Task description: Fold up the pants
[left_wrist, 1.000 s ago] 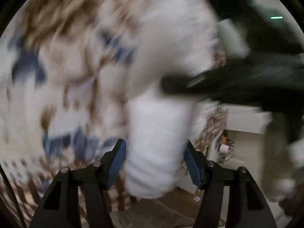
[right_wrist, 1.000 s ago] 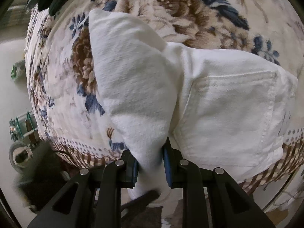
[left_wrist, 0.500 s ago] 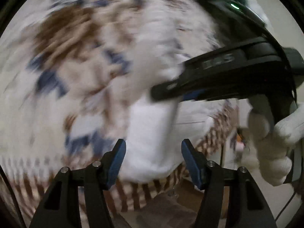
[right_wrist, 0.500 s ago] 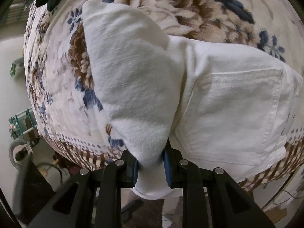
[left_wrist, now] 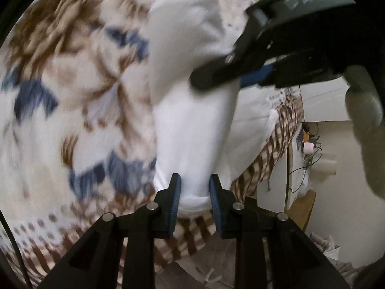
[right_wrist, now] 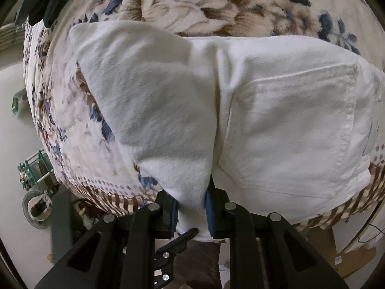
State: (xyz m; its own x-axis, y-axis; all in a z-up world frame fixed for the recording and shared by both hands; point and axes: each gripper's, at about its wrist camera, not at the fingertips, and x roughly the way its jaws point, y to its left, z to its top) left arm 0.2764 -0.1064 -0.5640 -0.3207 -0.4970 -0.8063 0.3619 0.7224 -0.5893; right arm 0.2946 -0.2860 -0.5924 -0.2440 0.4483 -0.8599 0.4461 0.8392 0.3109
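White pants [right_wrist: 276,125] lie on the floral bed [right_wrist: 216,7] at its near edge; left tool [left_wrist: 195,192] and right tool [right_wrist: 192,207] each clench a bunched fabric fold.

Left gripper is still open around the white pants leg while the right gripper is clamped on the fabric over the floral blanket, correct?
Not quite. The left gripper is closed on the white pants, its blue pads pinching the leg end, as the left wrist view shows. The rest holds: the right gripper is clamped on the fabric over the floral blanket.
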